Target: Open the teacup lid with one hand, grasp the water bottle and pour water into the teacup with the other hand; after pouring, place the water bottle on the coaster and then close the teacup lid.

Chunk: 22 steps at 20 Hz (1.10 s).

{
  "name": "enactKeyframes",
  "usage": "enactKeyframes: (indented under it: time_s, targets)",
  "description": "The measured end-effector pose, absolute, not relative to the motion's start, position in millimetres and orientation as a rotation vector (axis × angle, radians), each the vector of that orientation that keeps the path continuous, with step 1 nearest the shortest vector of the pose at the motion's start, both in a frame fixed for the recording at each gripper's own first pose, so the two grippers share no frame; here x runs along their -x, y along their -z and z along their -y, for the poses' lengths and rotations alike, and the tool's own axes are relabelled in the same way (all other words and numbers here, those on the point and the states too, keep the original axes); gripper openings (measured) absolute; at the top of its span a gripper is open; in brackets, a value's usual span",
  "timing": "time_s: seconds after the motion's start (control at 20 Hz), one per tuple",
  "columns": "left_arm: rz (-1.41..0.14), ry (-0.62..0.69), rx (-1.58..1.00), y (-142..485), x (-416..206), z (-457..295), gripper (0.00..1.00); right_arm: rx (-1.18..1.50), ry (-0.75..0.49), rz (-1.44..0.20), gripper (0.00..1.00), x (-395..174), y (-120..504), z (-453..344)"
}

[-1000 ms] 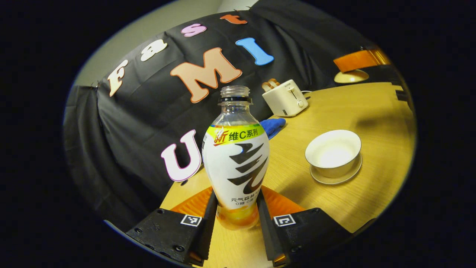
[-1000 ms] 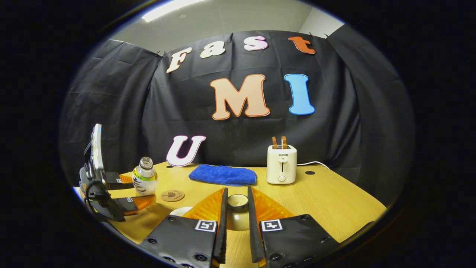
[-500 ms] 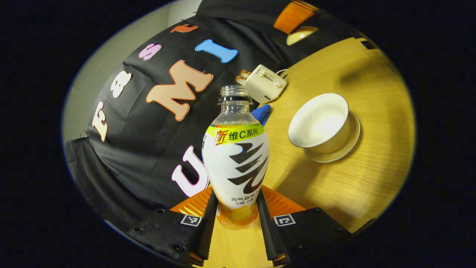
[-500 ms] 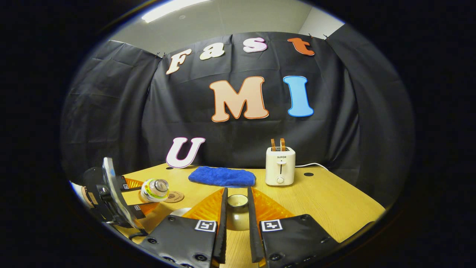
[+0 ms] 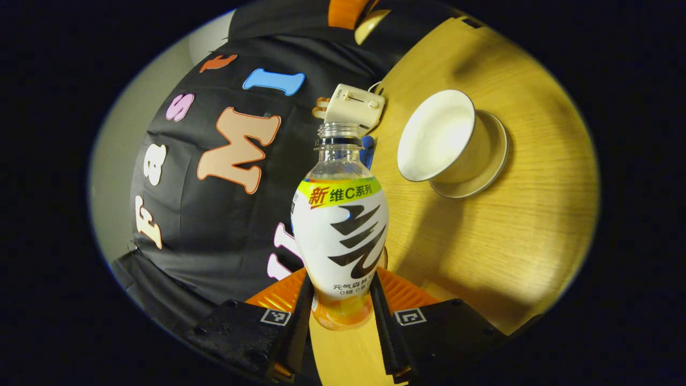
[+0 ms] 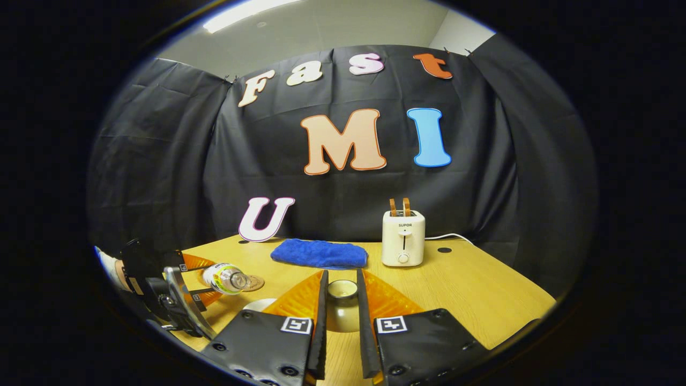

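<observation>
Both jaws of the left gripper point(image 5: 343, 311) clamp the base of the uncapped plastic water bottle point(image 5: 341, 225), tipped sideways, mouth toward the open white teacup point(image 5: 437, 136) on its saucer point(image 5: 482, 171); bare wooden counter point(image 5: 509, 236) lies around them. Jaws of the right gripper point(image 6: 341, 316) pinch the glossy lid point(image 6: 342, 300), lifted. Round coaster point(image 6: 256, 282), blue cloth point(image 6: 319, 253) and toaster point(image 6: 403, 238) sit beyond.

White teacup point(image 5: 437, 136), blue cloth point(image 6: 319, 253), white-and-black-labelled water bottle point(image 5: 340, 228).
</observation>
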<state>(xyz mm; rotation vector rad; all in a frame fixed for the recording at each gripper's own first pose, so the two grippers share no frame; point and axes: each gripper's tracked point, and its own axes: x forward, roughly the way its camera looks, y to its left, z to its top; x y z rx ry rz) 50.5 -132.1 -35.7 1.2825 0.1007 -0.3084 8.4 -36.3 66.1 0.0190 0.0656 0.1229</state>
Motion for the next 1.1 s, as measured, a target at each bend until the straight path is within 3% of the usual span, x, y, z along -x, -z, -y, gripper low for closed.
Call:
enactKeyframes:
  time_s: [1.1]
  targets:
    - [-0.113,0.344,-1.659,11,-59,134,0.54,-0.021,-0.128,-0.104,0.29,-13,-52,36]
